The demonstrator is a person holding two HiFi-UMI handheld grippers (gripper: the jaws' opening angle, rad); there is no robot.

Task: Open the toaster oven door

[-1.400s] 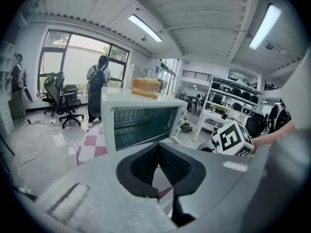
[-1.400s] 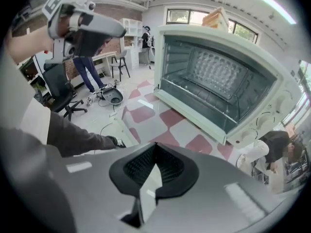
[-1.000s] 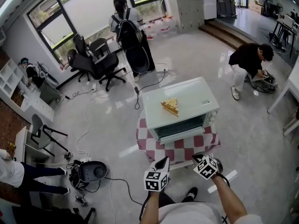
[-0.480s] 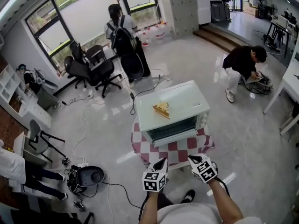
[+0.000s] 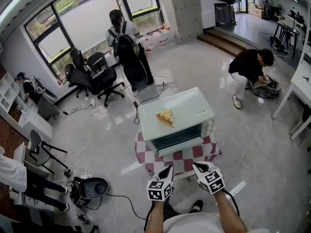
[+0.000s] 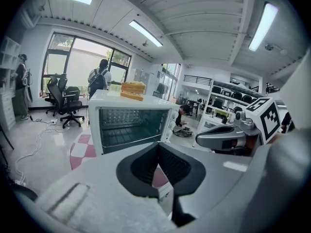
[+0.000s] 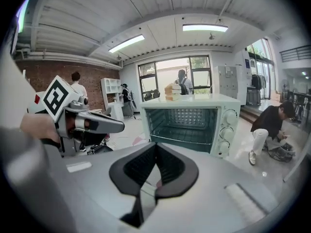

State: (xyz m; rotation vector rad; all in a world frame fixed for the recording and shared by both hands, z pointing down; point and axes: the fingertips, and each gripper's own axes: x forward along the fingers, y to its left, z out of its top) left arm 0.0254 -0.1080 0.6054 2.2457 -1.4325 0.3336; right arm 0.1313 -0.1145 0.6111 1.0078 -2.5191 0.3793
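Glossy grey floor [image 5: 97, 130] with dark-framed windows [image 5: 87, 18] at the back, seen in the head view. A boxy pale mint toaster oven [image 5: 187, 108] with a smooth metal top sits on a red-and-white checked cloth [image 5: 194, 154] mid-room. A wedge-shaped cake slice [image 5: 164, 117] lies on its roof. The oven's dark front faces the person. The left gripper [image 5: 169, 169] and right gripper [image 5: 196, 166] are side by side below it, near the cloth edge, tips aimed at the oven and touching nothing. A person with a backpack [image 5: 125, 42] stands by black office chairs [image 5: 97, 74], and a crouching person [image 5: 248, 67] is at right. Left gripper view: the grey plastic jaws with ribbed black pads are pressed together at the tip [image 6: 157, 145], nothing between them. The oven is straight ahead and well apart. A wire rack [image 6: 129, 132] and a dimpled back wall show through the front. Cannot tell whether the door is a closed pane or dropped down, since the lower edge is behind the gripper body. The right gripper pokes in from the right here. Strip lights [image 6: 146, 33] run across the ribbed ceiling. Right gripper view: the jaws are likewise together and empty [image 7: 155, 145], with the oven ahead and apart. Only this view shows the three round white knobs [image 7: 224, 130] down the oven's right side and a brick wall [image 7: 48, 72] behind. The left gripper shows at the left edge.
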